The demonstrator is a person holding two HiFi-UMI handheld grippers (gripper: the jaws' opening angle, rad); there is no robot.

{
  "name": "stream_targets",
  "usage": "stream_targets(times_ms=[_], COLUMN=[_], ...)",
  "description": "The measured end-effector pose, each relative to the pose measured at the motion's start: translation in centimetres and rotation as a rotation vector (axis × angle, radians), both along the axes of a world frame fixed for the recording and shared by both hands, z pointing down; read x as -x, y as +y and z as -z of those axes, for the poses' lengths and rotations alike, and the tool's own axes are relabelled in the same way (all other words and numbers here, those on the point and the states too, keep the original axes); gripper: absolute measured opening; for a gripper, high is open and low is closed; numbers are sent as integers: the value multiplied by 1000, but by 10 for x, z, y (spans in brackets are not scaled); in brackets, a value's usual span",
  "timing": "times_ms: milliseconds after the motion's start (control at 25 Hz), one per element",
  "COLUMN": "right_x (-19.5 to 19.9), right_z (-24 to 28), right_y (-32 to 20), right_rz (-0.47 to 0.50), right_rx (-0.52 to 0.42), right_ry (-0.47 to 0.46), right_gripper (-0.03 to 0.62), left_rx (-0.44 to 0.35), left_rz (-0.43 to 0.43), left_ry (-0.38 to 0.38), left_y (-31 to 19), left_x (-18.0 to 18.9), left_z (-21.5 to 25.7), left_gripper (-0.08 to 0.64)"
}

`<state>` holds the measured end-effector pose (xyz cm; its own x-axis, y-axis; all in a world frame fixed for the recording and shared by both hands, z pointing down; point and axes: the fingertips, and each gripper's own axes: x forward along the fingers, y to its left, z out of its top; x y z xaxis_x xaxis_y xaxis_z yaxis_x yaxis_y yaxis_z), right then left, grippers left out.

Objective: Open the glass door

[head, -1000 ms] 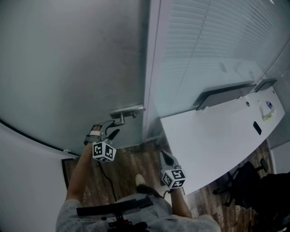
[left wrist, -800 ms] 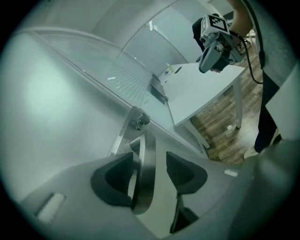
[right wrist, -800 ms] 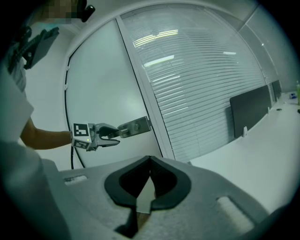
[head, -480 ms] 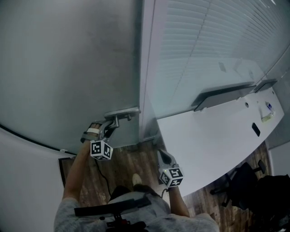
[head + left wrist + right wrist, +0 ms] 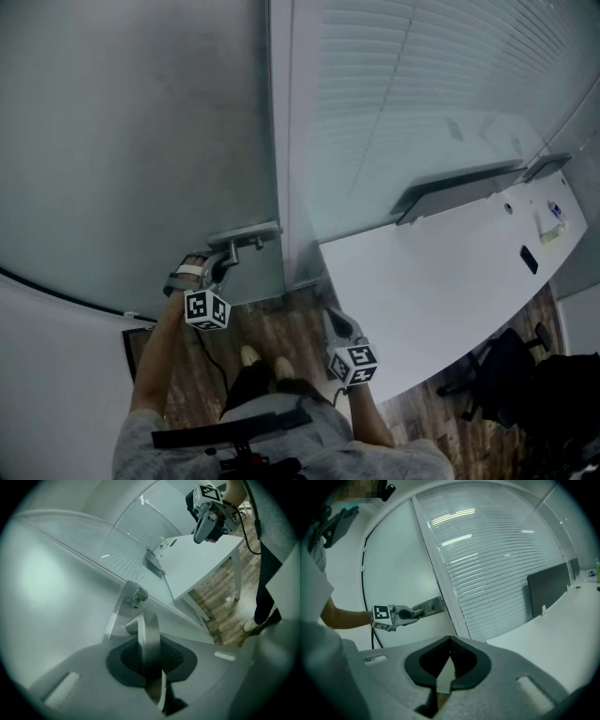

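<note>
The frosted glass door [image 5: 141, 141] fills the left of the head view, with a metal lever handle [image 5: 242, 236] near its right edge. My left gripper [image 5: 225, 258] reaches up to that lever. In the left gripper view the handle [image 5: 149, 630] runs between the dark pads [image 5: 176, 658], and the jaws of the left gripper [image 5: 149, 641] are closing tight on it. My right gripper [image 5: 336, 323] hangs lower right, away from the door. In the right gripper view its pads meet at the tip of the right gripper [image 5: 450, 639] with nothing between them.
A pale door post [image 5: 286, 141] separates the door from a glass wall with blinds [image 5: 412, 94]. A white desk [image 5: 450, 272] stands at the right, with a black office chair [image 5: 506, 370] beyond. The person's feet [image 5: 262, 361] stand on the wood floor.
My left gripper moved up to the lever handle, and its jaws, open a second ago, have closed round it. The right gripper stayed where it was. The person's feet have shifted on the floor.
</note>
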<state>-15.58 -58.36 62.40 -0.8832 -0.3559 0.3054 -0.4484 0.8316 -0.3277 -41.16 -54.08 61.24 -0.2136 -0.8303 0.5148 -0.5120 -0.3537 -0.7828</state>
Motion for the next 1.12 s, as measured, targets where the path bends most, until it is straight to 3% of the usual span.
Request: stream_targets(times_ms=[920, 1120], right_x=[-22, -35], right_z=[12, 15], right_y=[26, 42], right_rz=[-74, -90], right_rx=[-24, -76], right_ry=[-4, 33], right_gripper=[2, 2], left_rx=[34, 42], left_rz=[-37, -42], left_ry=[25, 29], left_y=[13, 20], left_x=[-15, -23], left_z=[-3, -4], left_gripper=[38, 37])
